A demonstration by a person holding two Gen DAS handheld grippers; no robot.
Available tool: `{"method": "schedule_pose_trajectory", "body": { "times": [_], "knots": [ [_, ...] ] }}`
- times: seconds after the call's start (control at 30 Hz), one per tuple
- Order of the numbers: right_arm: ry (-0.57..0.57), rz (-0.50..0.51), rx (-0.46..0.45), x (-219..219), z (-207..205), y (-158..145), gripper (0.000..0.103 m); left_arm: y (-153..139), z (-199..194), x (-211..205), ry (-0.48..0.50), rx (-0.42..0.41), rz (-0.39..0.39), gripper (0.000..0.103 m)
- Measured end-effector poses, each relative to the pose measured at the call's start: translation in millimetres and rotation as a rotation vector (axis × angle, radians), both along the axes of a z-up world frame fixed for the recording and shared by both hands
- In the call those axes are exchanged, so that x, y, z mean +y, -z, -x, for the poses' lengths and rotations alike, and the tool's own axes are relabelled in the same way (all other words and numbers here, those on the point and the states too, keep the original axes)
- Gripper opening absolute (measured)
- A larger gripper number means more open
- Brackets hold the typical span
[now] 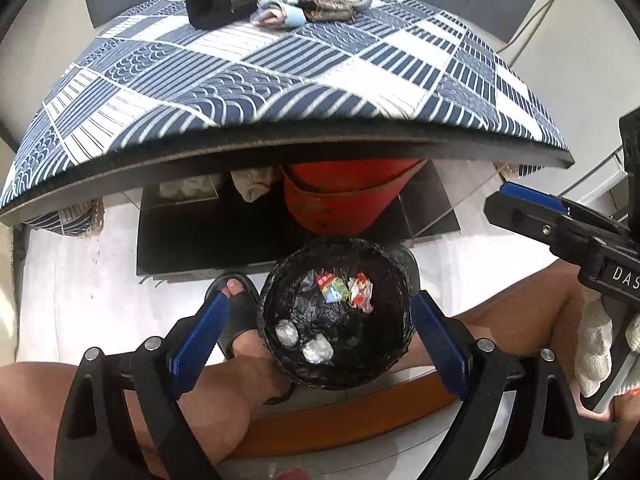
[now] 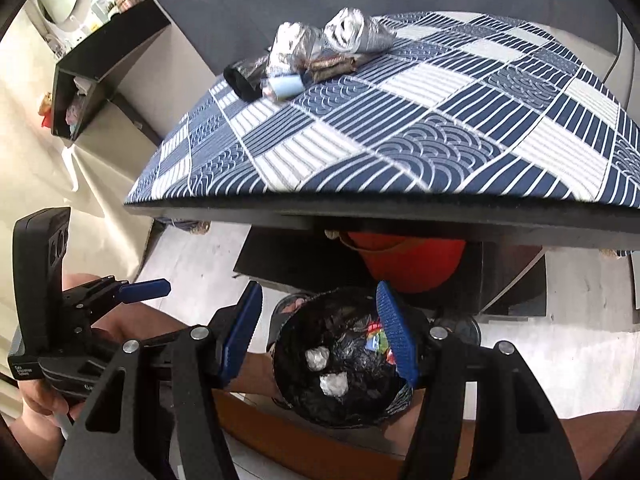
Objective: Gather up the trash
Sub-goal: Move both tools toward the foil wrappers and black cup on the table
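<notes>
Left tool (image 1: 320, 344) above bin (image 1: 394, 276), table (image 1: 280, 148) beyond

bin (image 1: 336, 312) mouth open, table edge (image 1: 280, 148) — overhead

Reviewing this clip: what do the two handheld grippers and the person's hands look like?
Both the left gripper and the right gripper are black plastic frames with silver rivets and blue ribbed fingers. The right gripper's body bears white lettering. The right hand wears a white knitted glove; the left hand is bare.
</notes>
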State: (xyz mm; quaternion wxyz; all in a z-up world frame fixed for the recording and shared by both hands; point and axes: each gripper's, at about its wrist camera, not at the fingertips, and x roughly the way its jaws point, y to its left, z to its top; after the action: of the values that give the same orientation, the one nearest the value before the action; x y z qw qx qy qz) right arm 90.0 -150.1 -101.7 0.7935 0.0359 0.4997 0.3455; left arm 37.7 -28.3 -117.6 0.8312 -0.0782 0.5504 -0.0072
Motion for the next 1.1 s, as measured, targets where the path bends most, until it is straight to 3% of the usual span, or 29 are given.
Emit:
{"method": "schedule_pose_trajectory", "body": {
  "times": [0.17, 0.23, 0.43, 0.87, 1.1],
  "knots": [
    [0.001, -0.016, -0.024, -1, -8, -9, 0.06, -18, -12, 6, -0.01, -0.04, -0.004, 0.09],
    [-0.002, -0.031, -0.037, -1, -13, -14, 0.069, -25, -17, 9, -0.011, -0.054, -0.001, 0.09],
    [-0.013, -0.068, -0.101, 6, -32, -34, 0.074, -49, -35, 14, -0.009, -0.096, -0.018, 0.09],
    [-0.013, -0.056, -0.155, 21, -92, -48, 0.074, -80, -78, 37, -0.032, -0.127, -0.012, 0.09],
    [-0.01, -0.055, -0.18, 31, -122, -55, 0.074, -95, -104, 41, -0.028, -0.16, -0.045, 0.09]
  ]
}}
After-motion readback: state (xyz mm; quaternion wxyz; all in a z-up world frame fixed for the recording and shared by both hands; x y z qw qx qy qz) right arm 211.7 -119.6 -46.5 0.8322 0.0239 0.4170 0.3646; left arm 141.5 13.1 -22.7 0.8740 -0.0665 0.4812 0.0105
